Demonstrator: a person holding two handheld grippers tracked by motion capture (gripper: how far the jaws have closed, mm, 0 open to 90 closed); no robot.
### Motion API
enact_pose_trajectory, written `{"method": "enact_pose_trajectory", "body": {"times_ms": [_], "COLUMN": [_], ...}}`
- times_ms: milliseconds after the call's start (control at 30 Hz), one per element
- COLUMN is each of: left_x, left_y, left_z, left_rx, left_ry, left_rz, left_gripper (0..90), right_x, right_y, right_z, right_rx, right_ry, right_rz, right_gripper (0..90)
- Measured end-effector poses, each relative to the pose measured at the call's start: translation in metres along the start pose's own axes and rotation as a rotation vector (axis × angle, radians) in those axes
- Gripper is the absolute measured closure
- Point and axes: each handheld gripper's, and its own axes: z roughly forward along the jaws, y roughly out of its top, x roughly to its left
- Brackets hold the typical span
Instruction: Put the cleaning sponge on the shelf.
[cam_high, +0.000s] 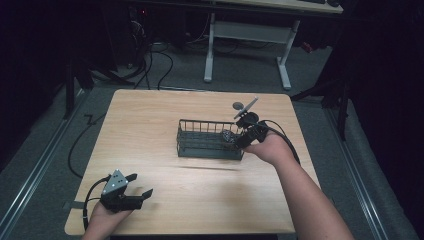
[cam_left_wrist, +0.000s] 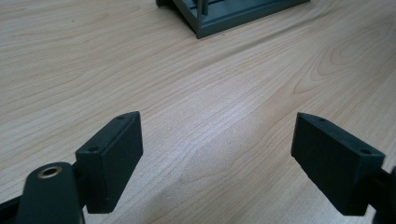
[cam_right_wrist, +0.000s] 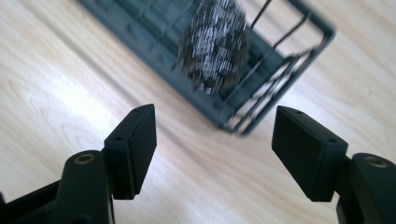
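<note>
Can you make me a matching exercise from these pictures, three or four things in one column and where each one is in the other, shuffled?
Things:
1. wire basket
2. speckled ball
3. left hand-held gripper
4. right hand-held gripper

Places or states:
A. open, near the table's front left corner
B. inside the basket, at its right end
C. open, at the basket's right end
D. standing on the wooden table, right of the middle

Pairs: 1-D, 2-B, 3-A, 4-C
</note>
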Motion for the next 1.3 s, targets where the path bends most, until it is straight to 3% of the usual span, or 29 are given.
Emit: {"method": "enact_pose_trajectory", "body": {"times_ms": [67, 167, 267, 533, 767, 833, 900, 1067, 1133, 1233, 1300], "left_x": [0.0, -0.001, -0.001, -0.004, -0.004, -0.004, -0.005, -0.01, -0.01, -0.012, -0.013], "left_y": [0.0, 0.0, 0.001, 0.001, 0.0, 0.0, 0.0, 0.001, 0.001, 0.003, 0.004], "left_z": [0.0, 0.001, 0.001, 0.003, 0.005, 0.006, 0.006, 0.006, 0.007, 0.009, 0.009], "left_rx": [-0.002, 0.0, 0.001, 0.013, 0.02, 0.025, 0.028, 0.017, 0.017, 0.014, 0.015], "left_ry": [0.0, 0.0, 0.002, 0.005, 0.008, 0.007, 0.005, 0.0, 0.003, 0.012, 0.013], "left_rz": [-0.001, 0.003, 0.004, 0.009, 0.011, 0.012, 0.013, 0.023, 0.01, 0.013, 0.013], "left_gripper": [17.2, 17.1, 17.1, 17.2, 17.1, 17.1, 17.1, 16.8, 16.7, 16.6, 16.6], "right_x": [0.0, 0.003, 0.004, 0.005, 0.012, 0.019, 0.02, 0.032, 0.036, 0.036, 0.032], "right_y": [-0.004, -0.028, -0.038, -0.089, -0.137, -0.16, -0.165, -0.202, -0.212, -0.218, -0.221], "right_z": [0.0, 0.001, 0.003, 0.021, 0.043, 0.051, 0.053, 0.065, 0.065, 0.065, 0.069], "right_rx": [-0.009, -0.056, -0.078, -0.182, -0.32, -0.409, -0.428, -0.58, -0.595, -0.596, -0.581], "right_ry": [-0.001, -0.016, -0.019, -0.055, -0.009, 0.0, 0.001, -0.021, -0.03, -0.051, -0.036], "right_rz": [0.001, -0.001, -0.002, 0.009, 0.061, 0.091, 0.1, 0.164, 0.171, 0.141, 0.165], "right_gripper": [30.9, 29.8, 29.9, 31.7, 31.9, 31.7, 31.4, 25.5, 25.9, 25.4, 25.3]}}
